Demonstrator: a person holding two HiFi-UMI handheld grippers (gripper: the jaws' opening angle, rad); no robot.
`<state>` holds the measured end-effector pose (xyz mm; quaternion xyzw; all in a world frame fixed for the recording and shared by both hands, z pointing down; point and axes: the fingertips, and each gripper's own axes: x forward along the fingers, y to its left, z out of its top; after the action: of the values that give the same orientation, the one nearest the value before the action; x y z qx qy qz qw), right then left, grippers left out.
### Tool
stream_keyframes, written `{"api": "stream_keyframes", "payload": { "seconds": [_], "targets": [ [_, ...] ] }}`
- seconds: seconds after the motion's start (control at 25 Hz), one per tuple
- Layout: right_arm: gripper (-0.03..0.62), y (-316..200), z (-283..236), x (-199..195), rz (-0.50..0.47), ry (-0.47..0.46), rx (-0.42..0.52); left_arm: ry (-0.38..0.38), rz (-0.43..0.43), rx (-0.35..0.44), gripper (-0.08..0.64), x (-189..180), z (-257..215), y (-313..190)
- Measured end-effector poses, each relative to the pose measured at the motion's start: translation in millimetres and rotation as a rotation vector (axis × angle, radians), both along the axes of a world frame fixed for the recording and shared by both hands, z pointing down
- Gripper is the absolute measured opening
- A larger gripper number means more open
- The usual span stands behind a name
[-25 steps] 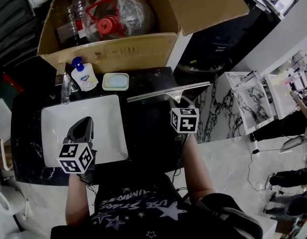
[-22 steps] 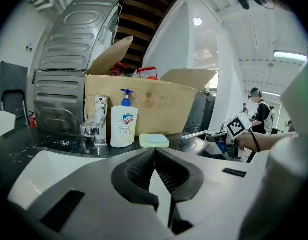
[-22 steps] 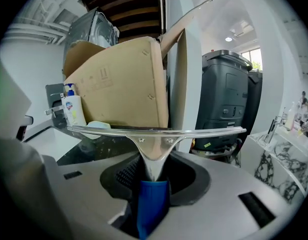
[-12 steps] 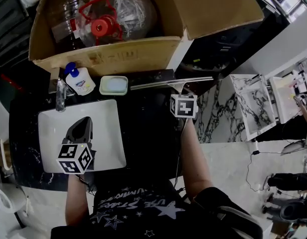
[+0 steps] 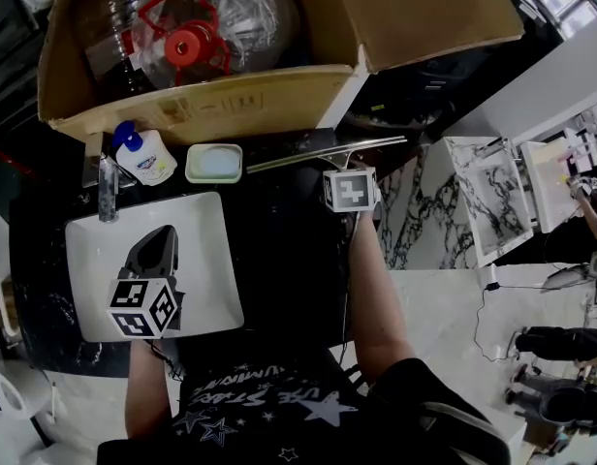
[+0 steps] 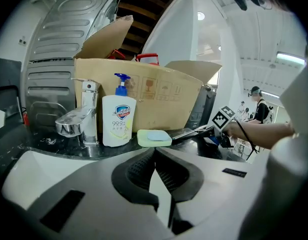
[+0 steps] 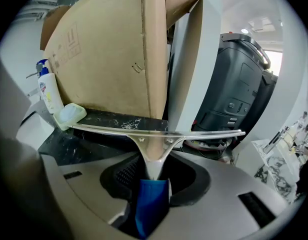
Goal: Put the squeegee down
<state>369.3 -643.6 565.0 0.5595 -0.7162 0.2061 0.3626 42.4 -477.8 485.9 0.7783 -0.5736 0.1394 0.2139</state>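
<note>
Presently, the right gripper [image 7: 153, 179] has its fingers [image 7: 127, 174] pinching the blue handle of the squeegee [image 7: 154, 136]. Its blade runs along the table's [image 5: 289, 250] back edge, directly in front of the cardboard box [image 5: 211, 105], with the left end just beside the soap dish [image 5: 213, 163]. Contact between blade and table cannot be confirmed. The left gripper [image 6: 155, 171] hovers over the white sink [image 5: 206, 260] at the table's left, fingers pressed together, nothing between them. A soap bottle [image 5: 143, 155] stands at the back left corner.

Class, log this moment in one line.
right gripper: shut on squeegee | squeegee: held over counter | left gripper: shut, empty, over sink
</note>
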Motion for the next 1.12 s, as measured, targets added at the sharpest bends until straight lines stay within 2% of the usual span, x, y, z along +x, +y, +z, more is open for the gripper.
{"api": "stream_keyframes", "payload": {
  "seconds": [0.32,0.68,0.8,0.96,1.12],
  "targets": [
    [0.149,1,-1,-1,0.000,0.020,0.013,-0.002,0.021,-0.004,0.020,2,1,-2],
    [0.161,4,10,0,-0.045,-0.031,0.002,0.001,0.023,-0.004,0.020,-1,2,-1],
    [0.166,8,-4,-4,-0.053,-0.008,0.002,0.005,0.027,-0.004,0.020,1,2,-2],
    [0.166,4,14,-1,-0.057,-0.042,0.013,0.007,0.034,-0.003,0.020,3,3,-1],
    [0.166,15,-9,-1,-0.035,-0.009,0.014,0.009,0.033,-0.001,0.020,3,2,1]
  ]
}}
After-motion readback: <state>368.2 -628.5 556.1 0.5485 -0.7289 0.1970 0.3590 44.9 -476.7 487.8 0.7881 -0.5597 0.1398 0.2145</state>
